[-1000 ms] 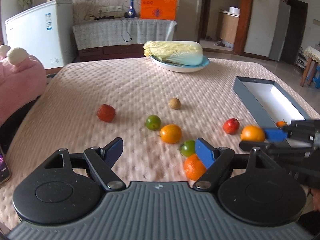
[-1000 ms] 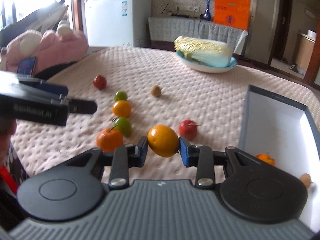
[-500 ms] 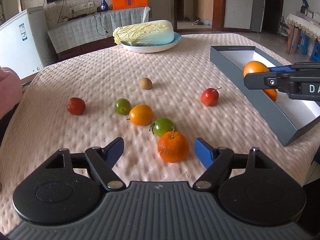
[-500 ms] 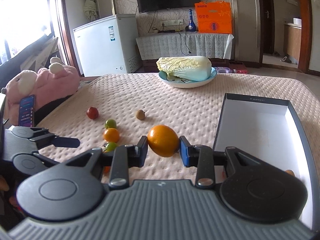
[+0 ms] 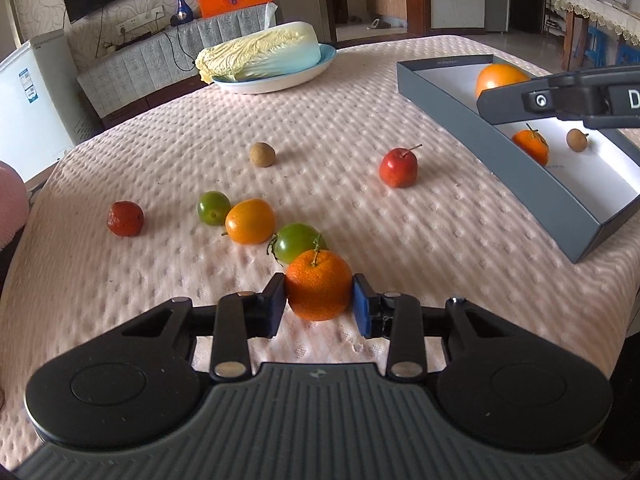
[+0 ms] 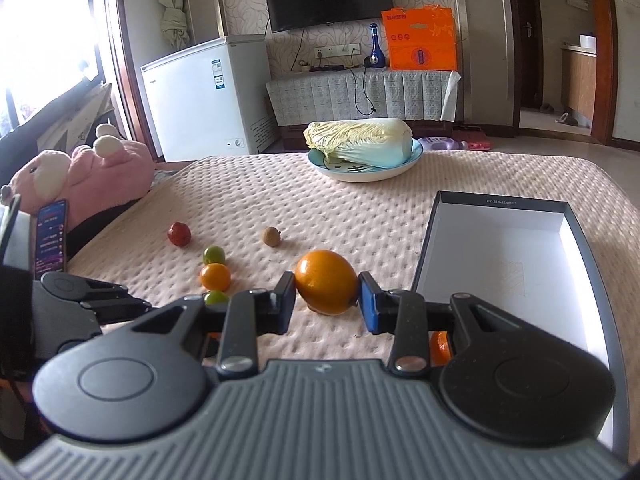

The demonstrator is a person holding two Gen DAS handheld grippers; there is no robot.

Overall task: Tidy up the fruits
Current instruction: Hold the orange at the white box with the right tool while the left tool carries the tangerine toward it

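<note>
**Q:** Left gripper status?

**A:** My left gripper [image 5: 320, 304] has just been closing. Its jaws now sit against both sides of a stemmed mandarin [image 5: 319, 289] that rests on the pink quilted table cover [image 5: 400, 92]. Both pads touch the peel, so I log it as gripped. The fruit is not lifted.

**Q:** What lies next to it?

**A:** A green tomato [image 5: 298, 241] is touching it from behind. Beyond that, a yellow-orange fruit [image 5: 250, 221] and a small green fruit [image 5: 213, 208] lie side by side. A dark red fruit [image 5: 125, 219] sits apart to the left. A brown longan [image 5: 262, 155] and a small red apple [image 5: 399, 168] lie further out.

**Q:** Right gripper?

**A:** My right gripper [image 6: 327, 302] is narrowed onto a smooth orange [image 6: 327, 281], one pad on each side. From the left wrist view this orange is in the air above the grey box [image 5: 492, 136].

**Q:** Box contents?

**A:** Another mandarin [image 5: 531, 145] and a second longan [image 5: 576, 140] lie on its white floor. The right wrist view shows the far half of the floor bare and a sliver of that mandarin behind the gripper's arm.

**Q:** Anything else on the table?

**A:** A napa cabbage [image 6: 358, 142] on a blue-rimmed plate [image 6: 416, 158] at the far edge.
</note>
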